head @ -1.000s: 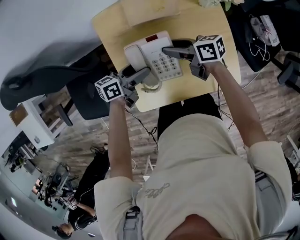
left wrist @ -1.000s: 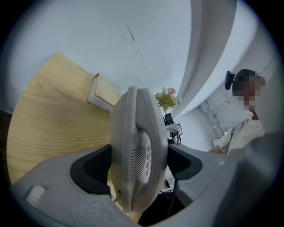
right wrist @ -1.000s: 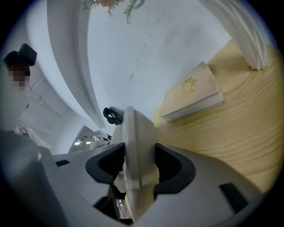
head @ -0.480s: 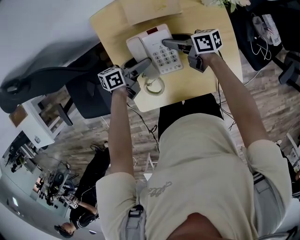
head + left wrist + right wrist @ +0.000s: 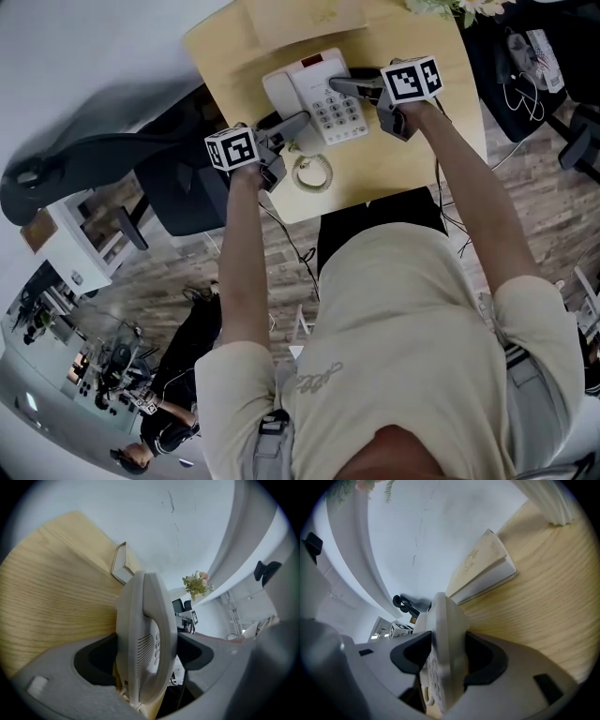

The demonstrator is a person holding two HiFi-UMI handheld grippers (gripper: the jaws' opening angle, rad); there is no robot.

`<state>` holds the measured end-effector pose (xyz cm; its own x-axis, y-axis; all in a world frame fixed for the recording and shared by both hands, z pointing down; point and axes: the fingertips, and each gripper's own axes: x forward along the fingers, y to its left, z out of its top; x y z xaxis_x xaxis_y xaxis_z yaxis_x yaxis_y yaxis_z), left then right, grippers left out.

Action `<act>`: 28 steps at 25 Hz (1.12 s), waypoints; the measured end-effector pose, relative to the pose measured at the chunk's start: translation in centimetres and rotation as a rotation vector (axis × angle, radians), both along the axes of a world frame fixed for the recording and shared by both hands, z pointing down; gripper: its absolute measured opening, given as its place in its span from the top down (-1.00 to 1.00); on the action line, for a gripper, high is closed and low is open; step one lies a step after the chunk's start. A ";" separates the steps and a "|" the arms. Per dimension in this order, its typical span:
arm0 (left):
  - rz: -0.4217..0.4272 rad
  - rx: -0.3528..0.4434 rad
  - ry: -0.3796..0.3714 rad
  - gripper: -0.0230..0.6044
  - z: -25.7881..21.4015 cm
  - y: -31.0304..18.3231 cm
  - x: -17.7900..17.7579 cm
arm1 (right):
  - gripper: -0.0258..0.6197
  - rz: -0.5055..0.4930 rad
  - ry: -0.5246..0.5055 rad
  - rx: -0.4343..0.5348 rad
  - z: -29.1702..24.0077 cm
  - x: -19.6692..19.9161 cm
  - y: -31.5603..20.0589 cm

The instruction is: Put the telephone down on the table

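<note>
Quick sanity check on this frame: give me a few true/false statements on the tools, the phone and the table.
1. The left tool is shut on the handset side of the telephone. True.
2. The right tool is open and empty. False: it is shut on the telephone's keypad side.
3. The telephone is black. False: it is white, with grey keys.
4. A coiled cord shows beside the telephone, on the person's side. True.
5. The table has a light wood top. True.
</note>
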<state>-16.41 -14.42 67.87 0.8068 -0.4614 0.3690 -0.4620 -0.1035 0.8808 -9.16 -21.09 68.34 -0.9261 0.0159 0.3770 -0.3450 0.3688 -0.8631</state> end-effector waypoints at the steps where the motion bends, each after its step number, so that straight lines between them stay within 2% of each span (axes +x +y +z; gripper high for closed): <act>1: 0.001 -0.002 -0.004 -0.31 0.2 0.0 0.0 | 0.24 0.002 0.006 0.007 0.1 0.0 -0.1; 15: -0.008 -0.062 -0.028 -0.31 0.8 -0.2 0.2 | 0.22 -0.022 0.094 0.009 1.2 -0.4 0.0; 17: 0.004 -0.073 -0.035 -0.31 0.7 -0.1 0.3 | 0.22 -0.037 0.128 0.042 1.0 -0.3 -0.1; 22: 0.006 -0.080 -0.048 -0.32 0.6 -0.2 0.3 | 0.21 -0.130 0.264 0.198 0.3 -0.5 -0.6; 28: -0.022 -0.061 -0.090 -0.32 0.2 0.1 -0.7 | 0.21 -0.147 0.303 0.214 0.3 -0.3 -0.6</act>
<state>-17.13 -14.28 68.10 0.7590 -0.4534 0.4673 -0.5411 -0.0401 0.8400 -9.45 -21.65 68.61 -0.7660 0.0316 0.6421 -0.5025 0.5935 -0.6287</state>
